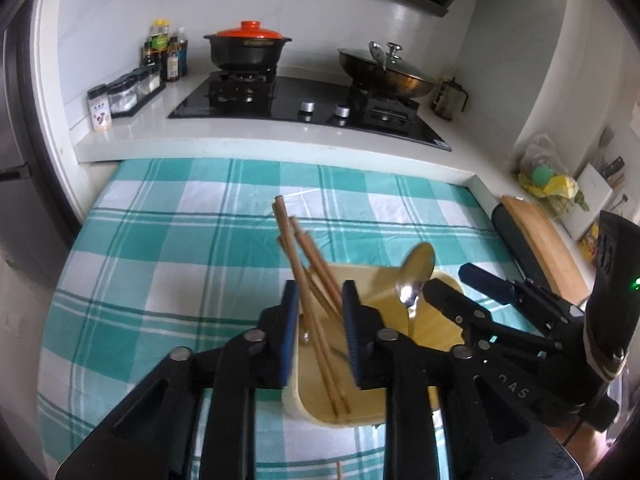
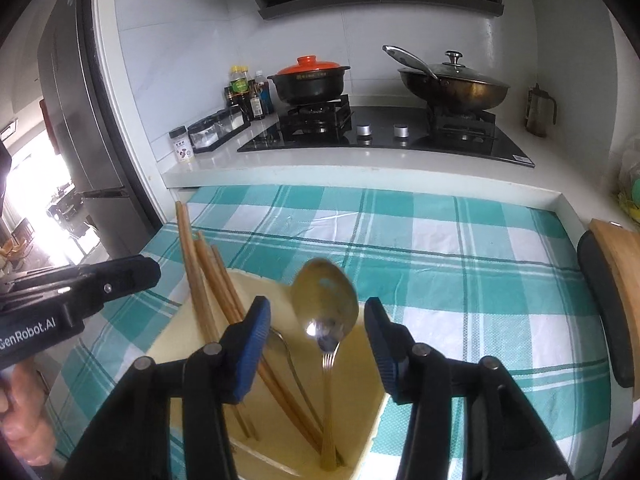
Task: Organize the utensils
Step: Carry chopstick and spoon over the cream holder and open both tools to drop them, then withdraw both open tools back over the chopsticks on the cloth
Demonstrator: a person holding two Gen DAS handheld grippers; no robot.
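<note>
The tabletop is covered by a teal-and-white checked cloth, on which a pale yellow utensil holder is stood at 6 o'clock.

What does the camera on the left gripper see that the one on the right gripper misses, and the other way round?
Only the left view: the dark knife handles at the far right wall and the whole right gripper from the side.

Only the right view: the grey fridge, the bright doorway beside it and a hand holding the left tool.

Both: wooden chopsticks and a gold spoon standing in the pale yellow holder, the teal checked cloth, the orange-lidded black pot and the lidded steel wok.
</note>
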